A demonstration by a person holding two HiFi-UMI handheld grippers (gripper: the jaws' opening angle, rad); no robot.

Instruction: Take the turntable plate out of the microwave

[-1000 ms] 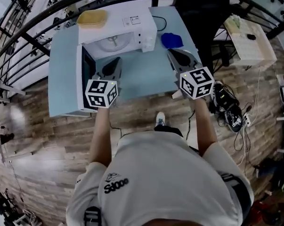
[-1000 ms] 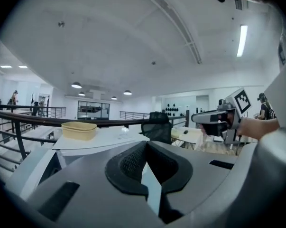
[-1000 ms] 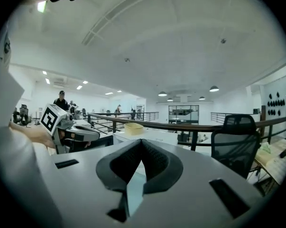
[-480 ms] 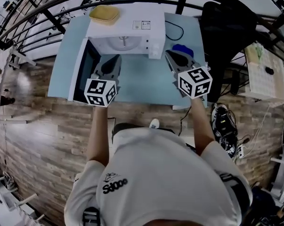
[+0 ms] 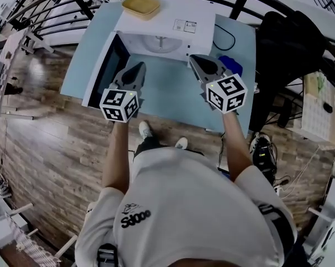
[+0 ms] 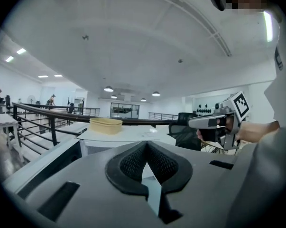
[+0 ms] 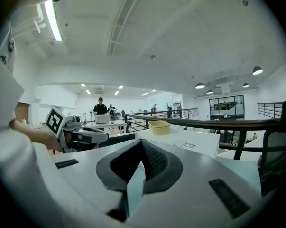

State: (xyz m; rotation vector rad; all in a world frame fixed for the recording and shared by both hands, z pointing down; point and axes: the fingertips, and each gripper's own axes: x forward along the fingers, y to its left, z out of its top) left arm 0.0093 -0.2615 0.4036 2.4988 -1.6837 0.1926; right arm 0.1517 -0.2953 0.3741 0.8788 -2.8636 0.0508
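Observation:
A white microwave (image 5: 173,26) stands at the back of the light blue table (image 5: 167,90), its door (image 5: 105,70) swung open to the left. Inside, the glass turntable plate (image 5: 159,43) lies flat in the cavity. My left gripper (image 5: 138,67) hovers in front of the opening's left part, shut and empty. My right gripper (image 5: 194,59) is shut and empty too, near the microwave's front right corner. In the left gripper view the closed left gripper (image 6: 146,148) points over the microwave top (image 6: 124,134). The right gripper (image 7: 142,146) in its own view is also closed.
A yellow dish (image 5: 140,5) sits on the microwave's top. A blue object (image 5: 232,65) lies on the table right of the microwave, by a black cable (image 5: 228,38). A black chair (image 5: 292,43) stands to the right. A black railing (image 5: 89,4) runs behind the table.
Both grippers have drawn closer to the microwave front, the right one swinging left toward it. The head view has shifted, so the table sits lower and more central. Jaws stay closed.

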